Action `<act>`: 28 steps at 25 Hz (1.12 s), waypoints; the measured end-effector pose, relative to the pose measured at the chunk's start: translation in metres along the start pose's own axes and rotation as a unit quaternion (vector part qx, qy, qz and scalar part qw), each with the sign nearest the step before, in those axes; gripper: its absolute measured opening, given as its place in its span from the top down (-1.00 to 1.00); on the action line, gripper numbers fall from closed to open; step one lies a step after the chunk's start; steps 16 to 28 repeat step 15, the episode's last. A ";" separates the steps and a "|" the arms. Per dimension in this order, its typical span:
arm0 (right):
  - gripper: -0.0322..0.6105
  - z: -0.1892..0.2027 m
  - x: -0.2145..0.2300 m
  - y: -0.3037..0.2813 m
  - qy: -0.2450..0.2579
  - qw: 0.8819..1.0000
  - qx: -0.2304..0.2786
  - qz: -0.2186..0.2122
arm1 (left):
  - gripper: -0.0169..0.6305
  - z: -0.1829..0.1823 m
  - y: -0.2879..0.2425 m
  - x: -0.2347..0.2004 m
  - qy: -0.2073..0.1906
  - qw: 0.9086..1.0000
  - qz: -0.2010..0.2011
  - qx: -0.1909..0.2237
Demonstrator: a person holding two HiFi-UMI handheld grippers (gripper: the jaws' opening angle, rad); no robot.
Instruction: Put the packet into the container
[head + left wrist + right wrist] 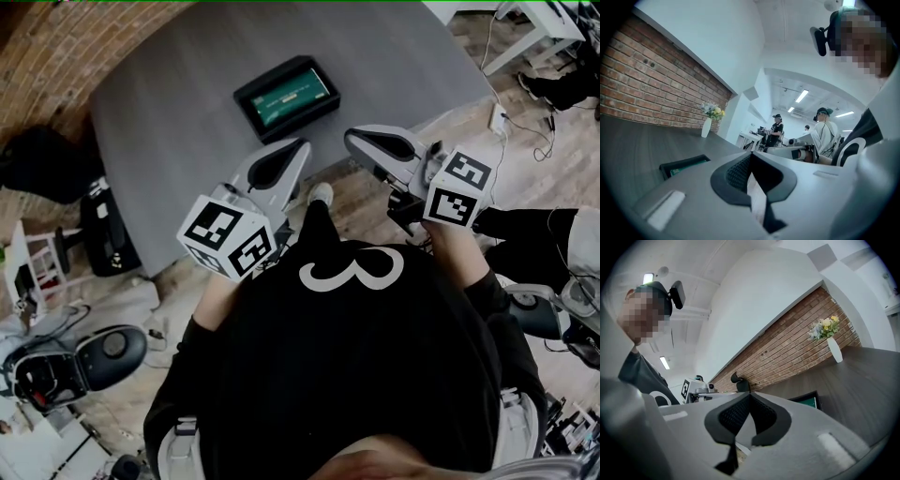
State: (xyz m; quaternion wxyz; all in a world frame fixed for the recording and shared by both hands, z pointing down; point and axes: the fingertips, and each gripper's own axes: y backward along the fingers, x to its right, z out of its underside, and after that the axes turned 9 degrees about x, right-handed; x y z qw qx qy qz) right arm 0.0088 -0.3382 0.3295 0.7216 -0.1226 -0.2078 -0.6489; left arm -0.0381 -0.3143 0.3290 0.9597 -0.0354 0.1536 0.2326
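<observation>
Packet [291,97] in container [245,101]; left hand-held gripper [304,144] and right hand-held gripper [350,139] both closed, empty

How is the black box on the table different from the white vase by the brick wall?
The black container is low, flat and rectangular; the white vase is tall, slim and upright. The container holds a green packet; the vase holds flowers. The container sits toward the near side of the grey table; the vase stands at the far end, by the brick wall. Both seem to rest on that table.
</observation>
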 end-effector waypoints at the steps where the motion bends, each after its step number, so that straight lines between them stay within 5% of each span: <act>1: 0.90 -0.001 -0.001 0.000 0.002 1.000 0.001 0.000 | 0.91 -0.002 0.001 0.000 -0.002 1.000 -0.001 0.001; 28: 0.90 -0.002 0.000 0.002 0.010 1.000 0.002 0.007 | 0.91 0.001 0.003 0.001 -0.011 1.000 -0.008 -0.007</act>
